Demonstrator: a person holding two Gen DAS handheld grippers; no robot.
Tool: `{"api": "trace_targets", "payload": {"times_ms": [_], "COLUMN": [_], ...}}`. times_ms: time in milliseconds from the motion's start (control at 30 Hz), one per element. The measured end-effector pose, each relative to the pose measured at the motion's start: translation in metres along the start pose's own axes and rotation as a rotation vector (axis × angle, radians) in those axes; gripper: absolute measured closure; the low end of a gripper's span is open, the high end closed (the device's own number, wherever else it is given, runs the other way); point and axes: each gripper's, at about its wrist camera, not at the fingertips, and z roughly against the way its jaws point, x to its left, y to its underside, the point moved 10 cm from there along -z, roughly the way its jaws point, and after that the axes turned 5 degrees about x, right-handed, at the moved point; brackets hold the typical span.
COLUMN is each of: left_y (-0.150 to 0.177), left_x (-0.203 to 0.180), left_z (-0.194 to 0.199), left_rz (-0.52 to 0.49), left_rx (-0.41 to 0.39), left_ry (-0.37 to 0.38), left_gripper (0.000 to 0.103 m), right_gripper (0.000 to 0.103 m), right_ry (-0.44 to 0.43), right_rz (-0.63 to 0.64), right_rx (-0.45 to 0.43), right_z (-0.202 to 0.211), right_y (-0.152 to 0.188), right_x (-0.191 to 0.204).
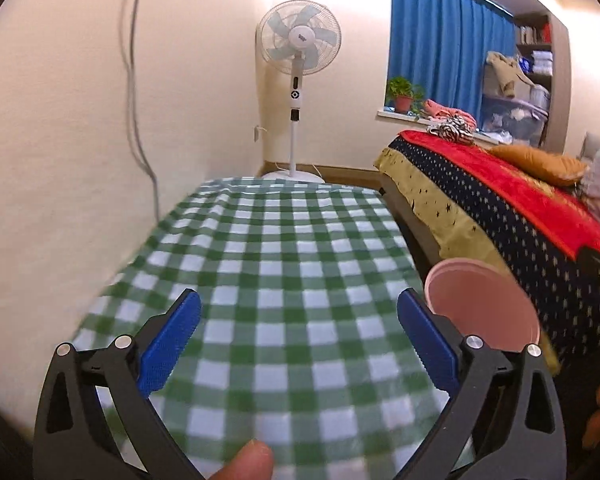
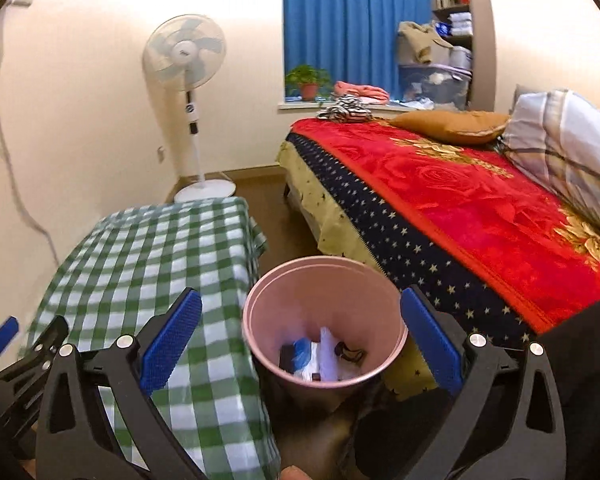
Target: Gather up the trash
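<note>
Beside the bed (image 2: 460, 208), on the floor, stood a pink bin (image 2: 324, 320) with its mouth facing up so things could drop straight in. Bits of trash (image 2: 320, 354) lay at the bottom of it: something white, something blue and something dark. The bin sat just beside the worktop (image 2: 148, 248) with the green checked cloth, near enough to reach from both sides.

The right tongs (image 2: 300, 324) hung above the bin, spread wide apart with nothing between them. The left tongs (image 1: 298, 322) were over the cloth, also wide apart and holding nothing. I could see no trash on the cloth from either view, so I think the picking up was nearly done or finished. A fan (image 2: 186, 56) stood in the corner, well away.
</note>
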Motion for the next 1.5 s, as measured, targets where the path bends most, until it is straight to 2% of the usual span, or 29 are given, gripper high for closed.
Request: {"api": "trace_targets", "payload": {"times_ms": [200, 267, 567, 733, 1500], "left_y": [0.035, 0.043, 0.048, 0.05, 0.054], "left_x": [0.032, 0.038, 0.036, 0.033, 0.029], "left_z": [0.025, 0.026, 0.027, 0.029, 0.03], "left_rz": [0.064, 0.096, 0.058, 0.068, 0.07], "left_rx": [0.006, 0.016, 0.01, 0.007, 0.013], "left_ry": [-0.056, -0.052, -0.068, -0.045, -0.036], "left_gripper": [0.008, 0.008, 0.008, 0.008, 0.008], "right_gripper": [0.005, 0.005, 0.005, 0.005, 0.005], "right_ry": [-0.021, -0.022, -0.06, -0.056, -0.061], "right_rz": [0.076, 0.088, 0.134, 0.136, 0.148], "right_rx": [0.023, 0.027, 0.012, 0.006, -0.002], "right_z": [0.003, 0.0, 0.0, 0.001, 0.002], "right_y": [0.037, 0.042, 0.049, 0.05, 0.049], "right_x": [0.02, 0.025, 0.049, 0.05, 0.057]}}
